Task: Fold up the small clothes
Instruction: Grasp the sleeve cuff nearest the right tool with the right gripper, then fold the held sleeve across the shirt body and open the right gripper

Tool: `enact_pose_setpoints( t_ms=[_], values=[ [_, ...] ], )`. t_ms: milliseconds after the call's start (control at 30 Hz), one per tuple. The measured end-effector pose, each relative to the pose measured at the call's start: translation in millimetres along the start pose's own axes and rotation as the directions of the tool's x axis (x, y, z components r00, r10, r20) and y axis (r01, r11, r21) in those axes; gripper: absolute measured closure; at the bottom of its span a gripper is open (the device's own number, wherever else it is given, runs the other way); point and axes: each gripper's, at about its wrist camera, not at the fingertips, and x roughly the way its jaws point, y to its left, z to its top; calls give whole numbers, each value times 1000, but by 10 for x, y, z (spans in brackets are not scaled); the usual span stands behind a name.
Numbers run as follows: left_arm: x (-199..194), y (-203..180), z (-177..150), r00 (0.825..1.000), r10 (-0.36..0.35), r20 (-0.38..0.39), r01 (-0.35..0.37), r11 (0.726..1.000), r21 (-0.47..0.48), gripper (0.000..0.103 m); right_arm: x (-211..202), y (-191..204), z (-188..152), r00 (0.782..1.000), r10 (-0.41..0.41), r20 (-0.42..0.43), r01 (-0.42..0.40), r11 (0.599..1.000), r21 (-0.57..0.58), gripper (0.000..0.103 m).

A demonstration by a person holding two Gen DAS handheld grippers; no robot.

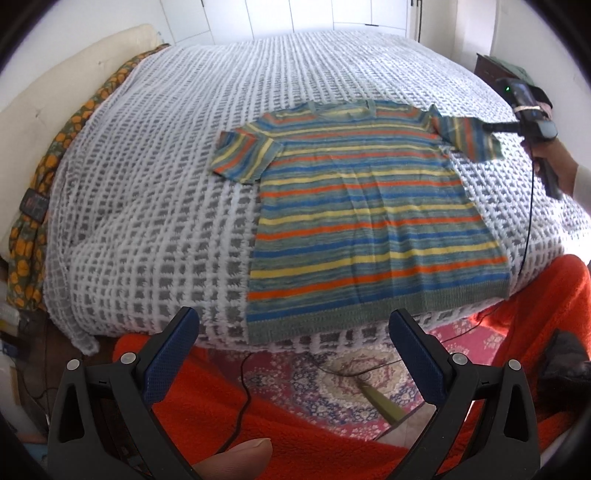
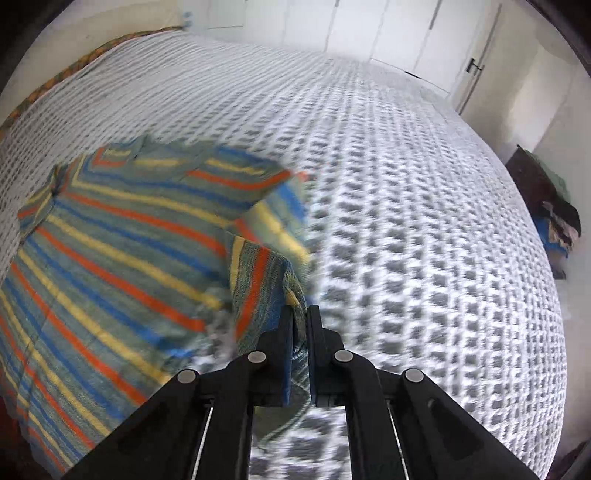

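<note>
A striped knit T-shirt (image 1: 365, 206) in blue, orange, yellow and green lies flat, neck away from me, on the bed's white-and-grey bedspread (image 1: 166, 177). My left gripper (image 1: 293, 325) is open and empty, hanging off the bed's near edge just short of the shirt's hem. My right gripper (image 1: 487, 127) is shut on the shirt's right sleeve (image 1: 469, 136) and holds it lifted off the bedspread. In the right wrist view the right gripper (image 2: 300, 314) pinches the sleeve cuff (image 2: 258, 284), with the shirt body (image 2: 110, 258) to its left.
An orange fleece blanket (image 1: 295, 435) and a patterned rug (image 1: 354, 380) lie below the bed's near edge, with a black cable across them. An orange-patterned cloth (image 1: 48, 166) runs along the bed's left side. White cupboard doors (image 2: 388, 33) stand behind the bed. A pile of clothes (image 2: 554, 218) sits at right.
</note>
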Motion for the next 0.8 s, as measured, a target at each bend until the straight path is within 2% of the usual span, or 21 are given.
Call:
enact_pose_setpoints(
  t_ms=[100, 200, 300, 400, 433, 467, 500, 533, 600, 667, 733, 767, 800],
  values=[
    [46, -99, 45, 1000, 5, -16, -4, 1000, 23, 1, -13, -931, 214, 996, -95, 6, 92, 979, 183, 97],
    [60, -222, 102, 1000, 12, -25, -11, 998, 55, 1, 154, -1554, 297, 998, -61, -34, 69, 939, 338, 99],
    [61, -342, 161, 999, 22, -29, -20, 996, 88, 1, 385, -1783, 192, 997, 10, -81, 24, 909, 416, 99],
    [61, -433, 201, 999, 39, -27, -35, 993, 117, 1, 576, -1865, 14, 993, 47, -111, 12, 878, 479, 97],
    [65, -453, 209, 999, 41, -28, -37, 992, 122, 1, 613, -1923, -65, 992, 46, -117, 20, 859, 511, 83],
    [76, -469, 222, 999, 40, -31, -36, 991, 126, 1, 627, -1977, -156, 992, 37, -123, 35, 843, 536, 59],
    [90, -483, 234, 999, 39, -35, -34, 991, 128, 1, 614, -2044, -259, 993, 34, -117, 37, 828, 559, 49],
    [100, -492, 242, 999, 37, -39, -32, 991, 130, 1, 591, -2110, -362, 994, 44, -103, 24, 813, 581, 44],
    [133, -512, 262, 998, 32, -47, -26, 991, 130, 1, 524, -2156, -565, 991, 118, -65, -52, 779, 625, 44],
    [172, -531, 284, 998, 20, -58, -12, 992, 129, 1, 471, -2093, -780, 968, 250, 0, -186, 722, 666, 47],
    [209, -574, 305, 998, 4, -69, 5, 991, 132, 1, 513, -1962, -993, 918, 391, 60, -310, 617, 723, 51],
    [214, -599, 314, 997, -1, -73, 11, 990, 137, 1, 564, -1909, -1066, 899, 430, 80, -339, 569, 750, 52],
    [210, -628, 324, 997, -2, -71, 12, 989, 146, 1, 613, -1873, -1111, 891, 443, 103, -354, 531, 770, 52]
  ],
)
